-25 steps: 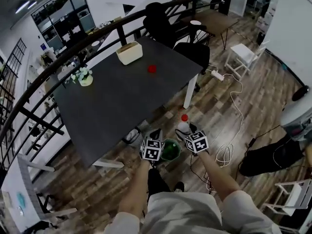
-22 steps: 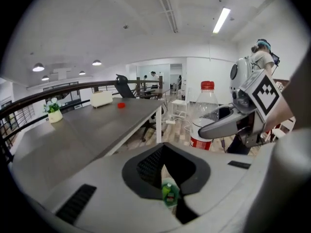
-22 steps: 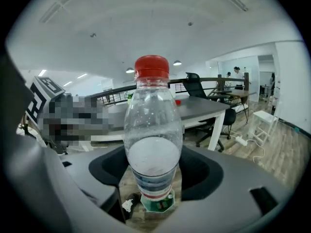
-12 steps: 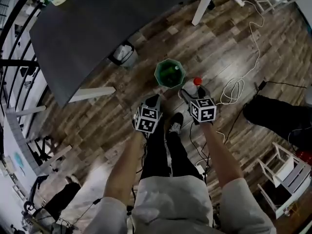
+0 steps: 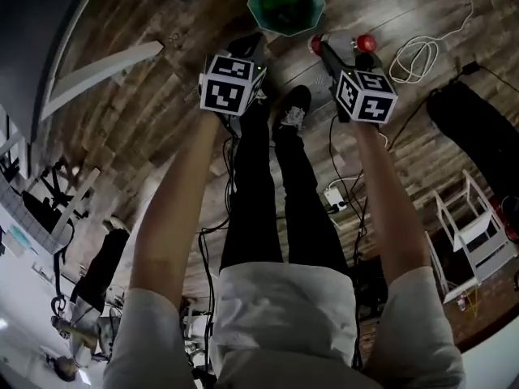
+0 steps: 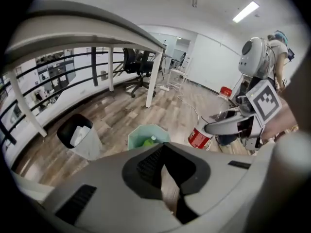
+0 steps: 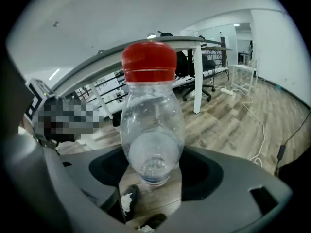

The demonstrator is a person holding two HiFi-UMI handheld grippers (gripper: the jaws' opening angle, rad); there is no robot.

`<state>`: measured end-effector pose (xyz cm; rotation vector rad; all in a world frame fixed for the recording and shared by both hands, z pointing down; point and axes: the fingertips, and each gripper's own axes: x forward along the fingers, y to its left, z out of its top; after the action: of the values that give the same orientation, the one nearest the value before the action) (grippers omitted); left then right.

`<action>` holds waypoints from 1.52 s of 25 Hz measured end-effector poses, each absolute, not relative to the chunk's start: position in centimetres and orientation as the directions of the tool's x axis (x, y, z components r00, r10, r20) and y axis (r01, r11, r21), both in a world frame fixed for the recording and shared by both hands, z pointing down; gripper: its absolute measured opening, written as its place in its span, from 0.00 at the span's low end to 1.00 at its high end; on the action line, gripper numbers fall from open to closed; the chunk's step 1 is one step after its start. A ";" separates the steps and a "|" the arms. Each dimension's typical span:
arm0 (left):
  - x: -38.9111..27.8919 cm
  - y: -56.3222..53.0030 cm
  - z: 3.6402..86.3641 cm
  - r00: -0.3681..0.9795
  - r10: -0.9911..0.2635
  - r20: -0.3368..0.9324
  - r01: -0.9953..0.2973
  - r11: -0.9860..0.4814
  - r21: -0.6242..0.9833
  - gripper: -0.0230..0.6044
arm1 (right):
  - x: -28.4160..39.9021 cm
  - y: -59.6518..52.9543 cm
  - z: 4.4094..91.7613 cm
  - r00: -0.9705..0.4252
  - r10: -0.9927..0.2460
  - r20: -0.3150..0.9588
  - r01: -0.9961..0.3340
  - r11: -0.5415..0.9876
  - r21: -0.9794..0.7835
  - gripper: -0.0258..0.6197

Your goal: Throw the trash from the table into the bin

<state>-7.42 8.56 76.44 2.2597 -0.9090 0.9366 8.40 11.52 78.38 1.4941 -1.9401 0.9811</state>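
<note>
The bottle (image 7: 151,125) is clear, glossy plastic under a duller red plastic cap (image 7: 148,62). The right gripper (image 7: 153,169) holding it has a smooth, matt grey plastic shell. At the top of the head view, the bin (image 5: 258,10) is smooth green plastic on a grainy, low-sheen wood plank floor (image 5: 146,112).

Dim, dark-cornered head view; brighter fisheye gripper views under ceiling strip lights (image 6: 251,11), soft blur at edges.

Head view's top chops off the bin (image 5: 268,24). The bottle (image 5: 366,42) beside it mostly hides behind the right gripper (image 5: 324,49).
</note>
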 end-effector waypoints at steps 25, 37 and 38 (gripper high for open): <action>-6.4 3.9 90.7 0.592 -0.195 0.782 -0.653 -0.685 0.323 0.08 | 3.0 3.3 90.8 -0.262 -0.554 0.790 -0.962 0.087 -0.258 0.57; -6.7 5.2 90.3 0.597 -0.182 0.781 -0.670 -0.648 0.361 0.08 | 1.5 6.2 93.3 -0.231 -0.408 0.883 -0.973 0.099 -0.208 0.68; -6.8 5.3 89.8 0.594 -0.184 0.783 -0.672 -0.648 0.358 0.08 | 1.6 6.5 92.7 -0.234 -0.414 0.880 -0.972 0.091 -0.215 0.68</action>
<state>-6.80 5.33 89.82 2.1686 -0.6751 0.9651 1.60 6.48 92.70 1.3710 -1.7298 1.1092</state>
